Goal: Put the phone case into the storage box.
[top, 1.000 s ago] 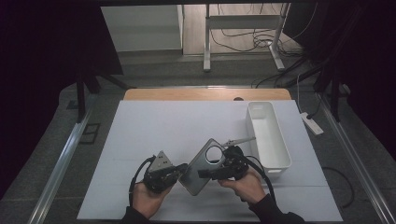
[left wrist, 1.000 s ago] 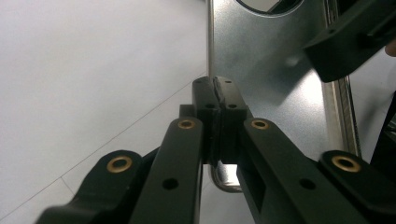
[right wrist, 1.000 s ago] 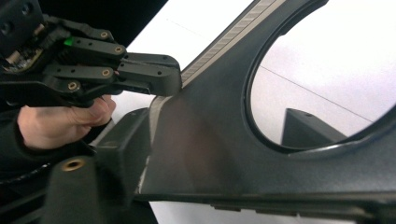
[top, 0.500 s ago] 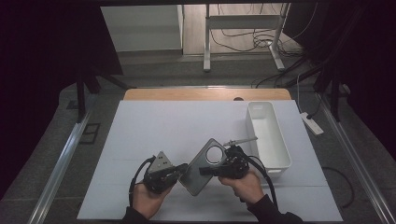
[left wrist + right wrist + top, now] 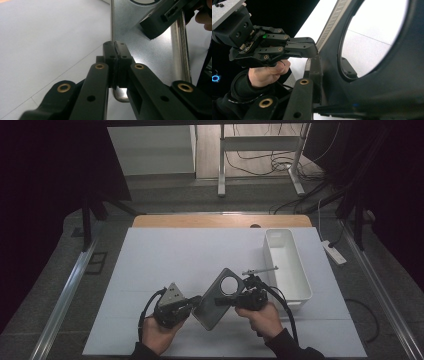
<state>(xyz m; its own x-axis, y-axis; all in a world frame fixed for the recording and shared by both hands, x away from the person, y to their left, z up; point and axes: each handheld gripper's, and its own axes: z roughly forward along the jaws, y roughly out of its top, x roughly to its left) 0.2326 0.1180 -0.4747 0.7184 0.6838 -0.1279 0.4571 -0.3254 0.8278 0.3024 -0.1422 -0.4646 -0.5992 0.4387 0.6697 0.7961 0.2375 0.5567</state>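
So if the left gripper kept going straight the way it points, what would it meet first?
Probably the right gripper. The left gripper is shut on the lower corner of the metal plate and points along it; in the left gripper view, the right gripper's black jaw sits on the plate just ahead, though depth is unclear.

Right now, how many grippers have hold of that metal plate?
2. The left gripper clamps the metal plate at its lower left edge; the right gripper has just been closing on its right side, below the round hole.

Grey metal plate (image 5: 218,298) with round hole, tilted above table.
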